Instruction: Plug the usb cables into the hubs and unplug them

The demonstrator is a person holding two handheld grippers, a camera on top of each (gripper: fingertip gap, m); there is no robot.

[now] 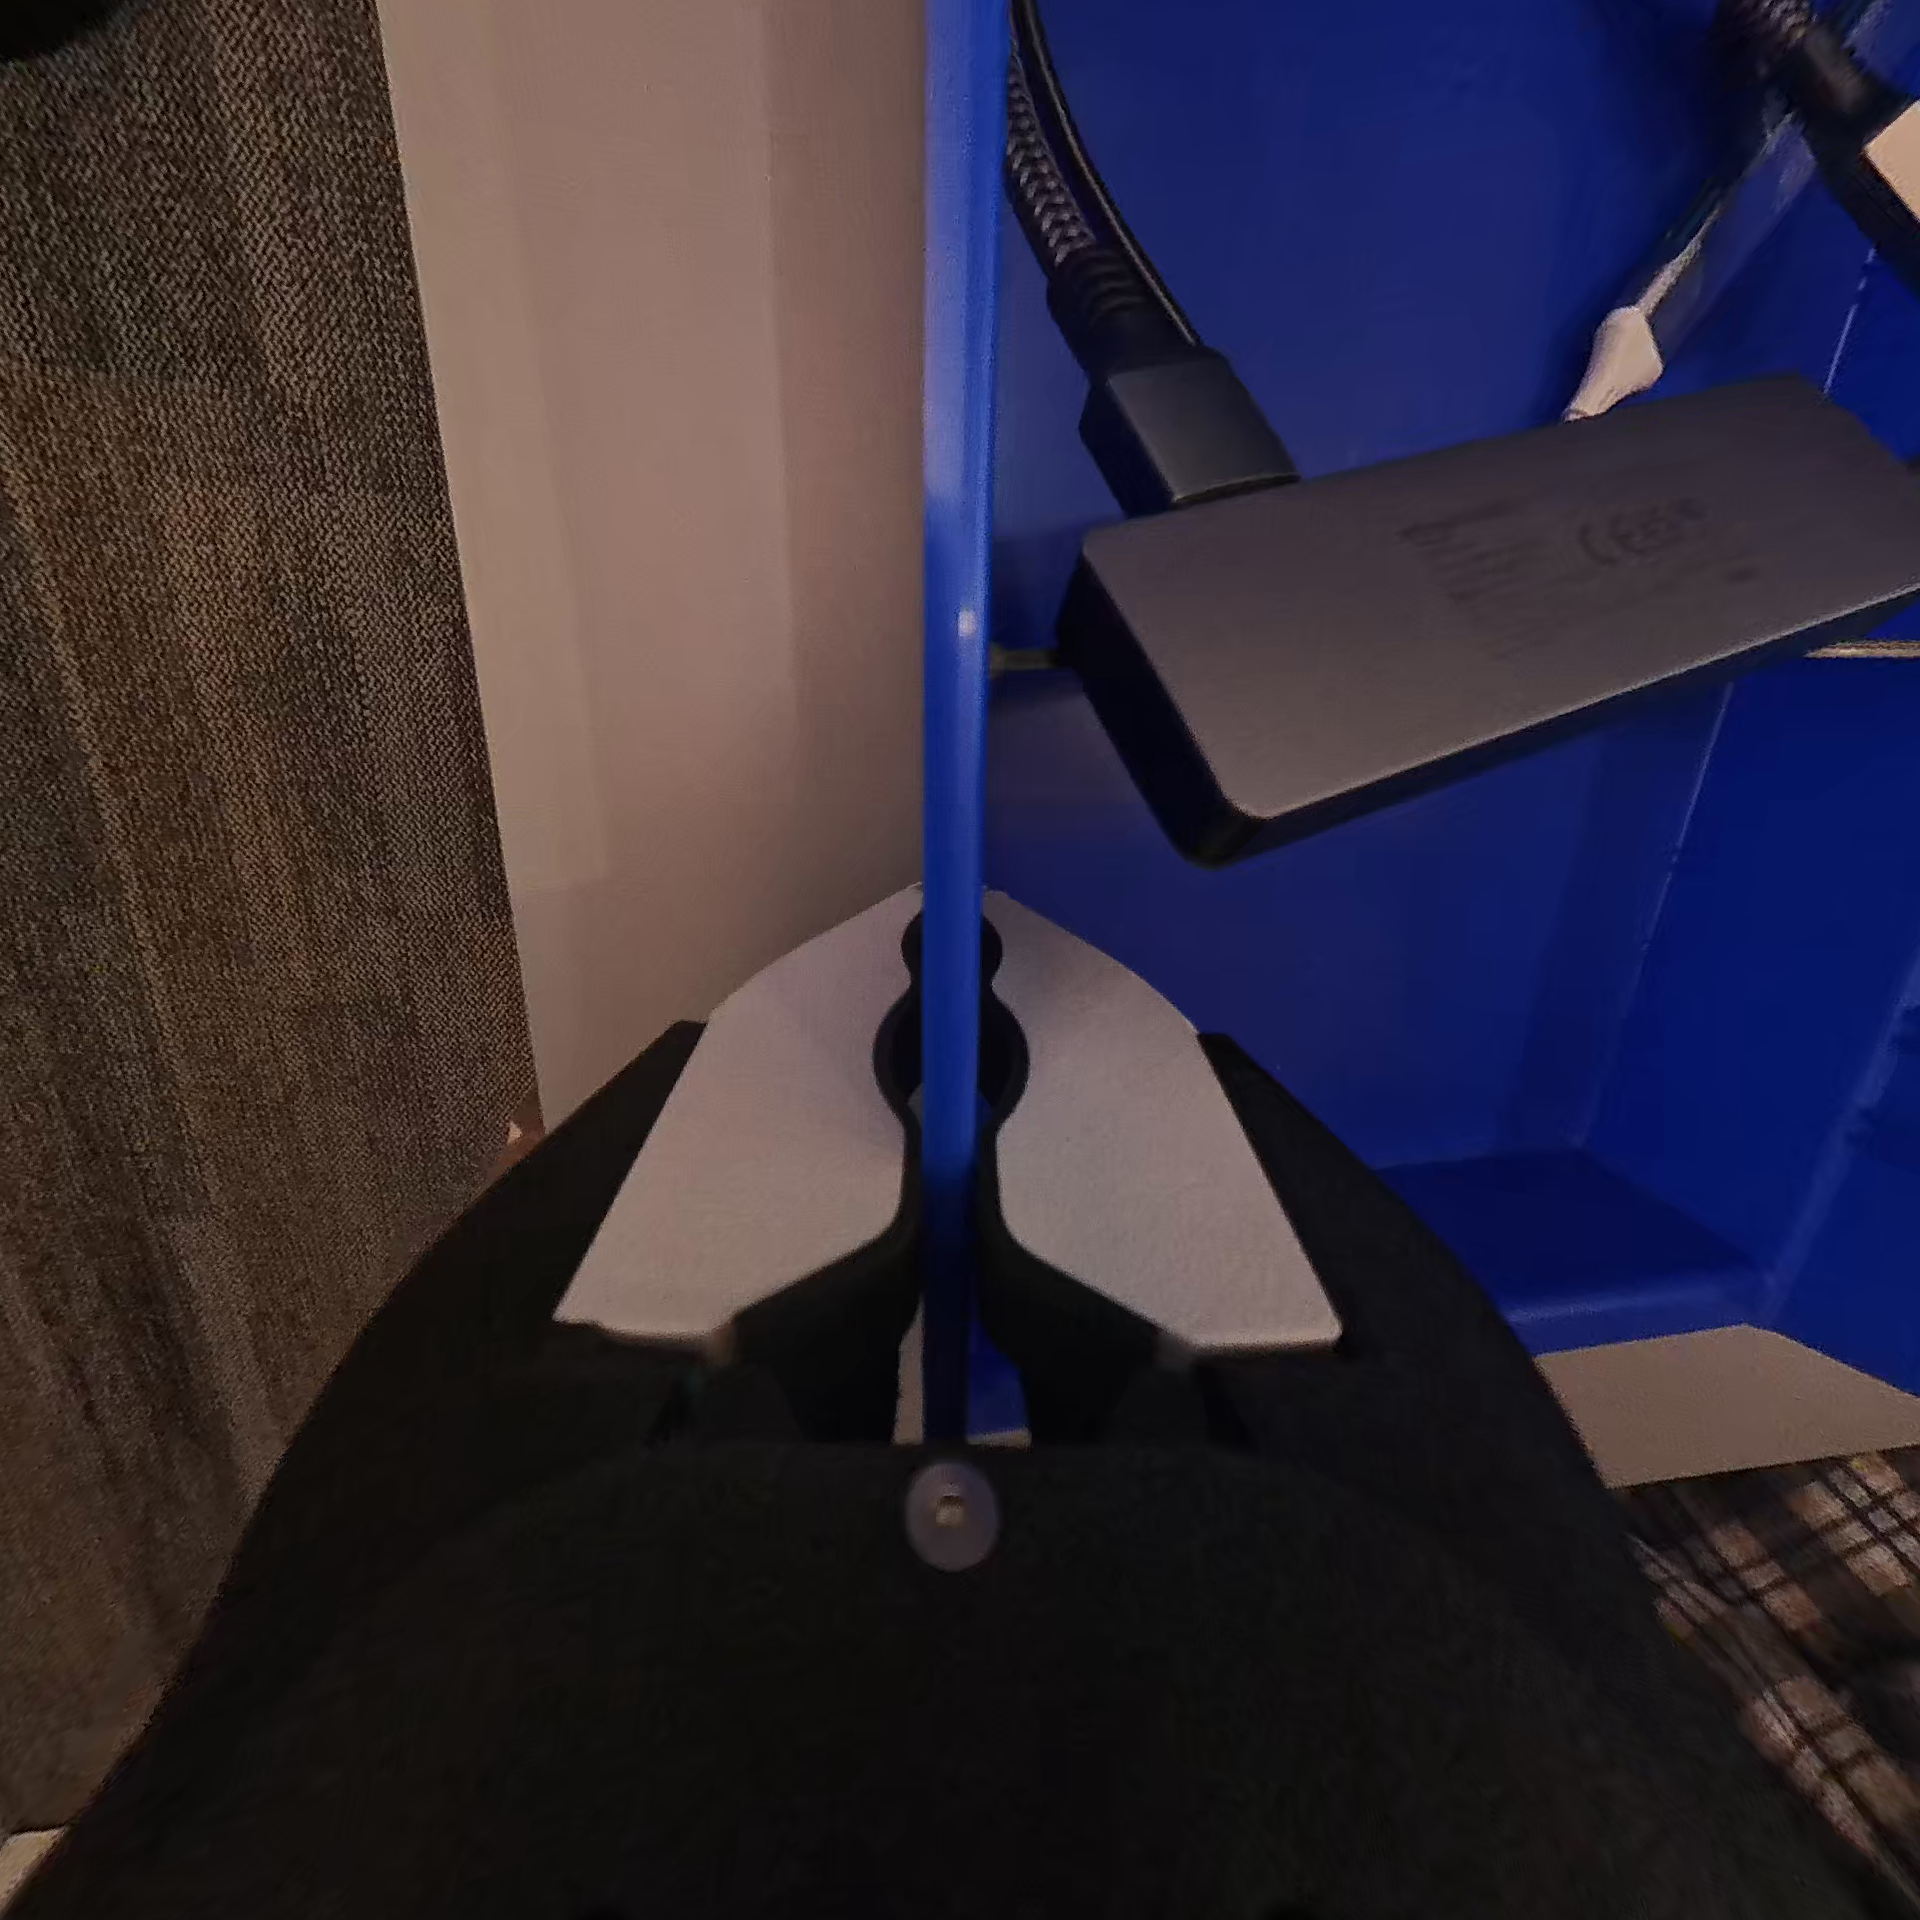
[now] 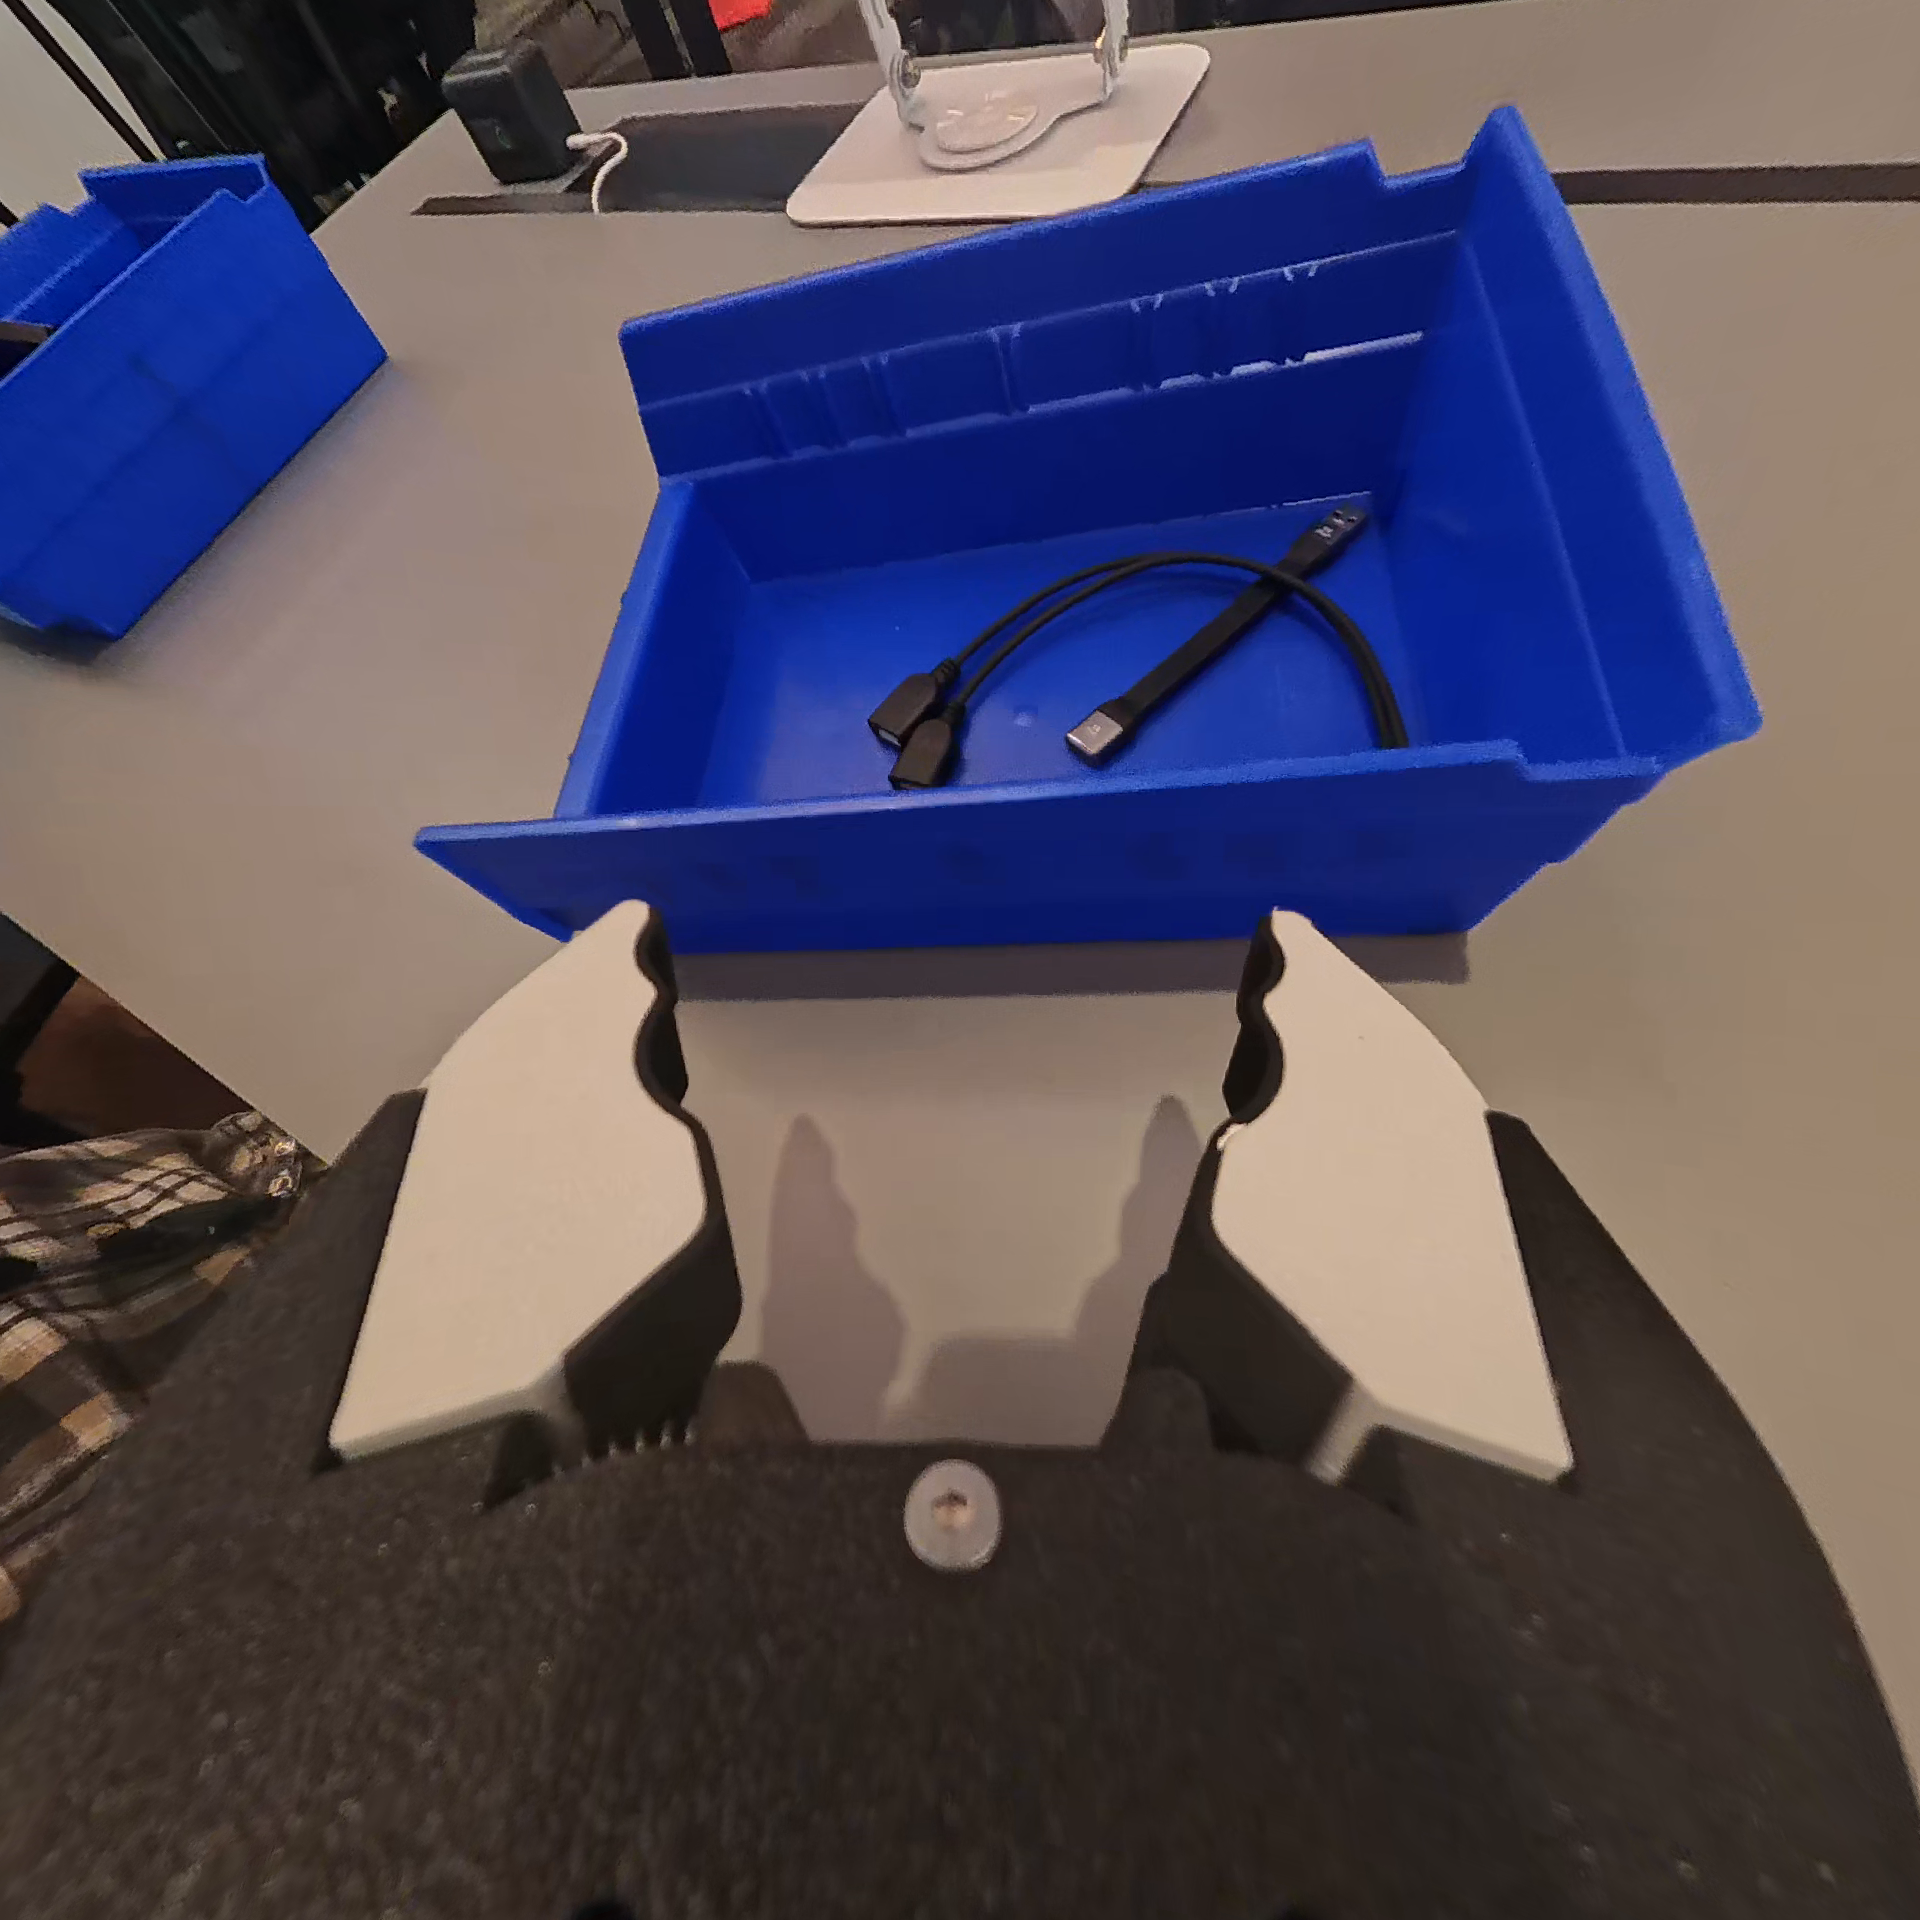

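In the left wrist view my left gripper (image 1: 951, 914) is shut on the thin side wall of a blue bin (image 1: 951, 416). Inside that bin lies a flat grey USB hub (image 1: 1455, 613). A black braided cable (image 1: 1049, 208) has its plug (image 1: 1195, 436) at the hub's edge, and a white cable (image 1: 1621, 364) sits behind the hub. In the right wrist view my right gripper (image 2: 956, 925) is open and empty, above the table just in front of another blue bin (image 2: 1039, 862). That bin holds a black split cable (image 2: 1143, 582) and a short flat cable (image 2: 1205, 655).
A further blue bin (image 2: 177, 416) stands at the far left of the grey table (image 2: 416, 623). A white stand (image 2: 997, 135) and a small black box (image 2: 509, 114) are at the back. Plaid cloth (image 2: 104, 1299) lies off the table's near edge. Carpet (image 1: 208, 727) shows beside the table. The grippers' ends are close to 80 cm from one another.
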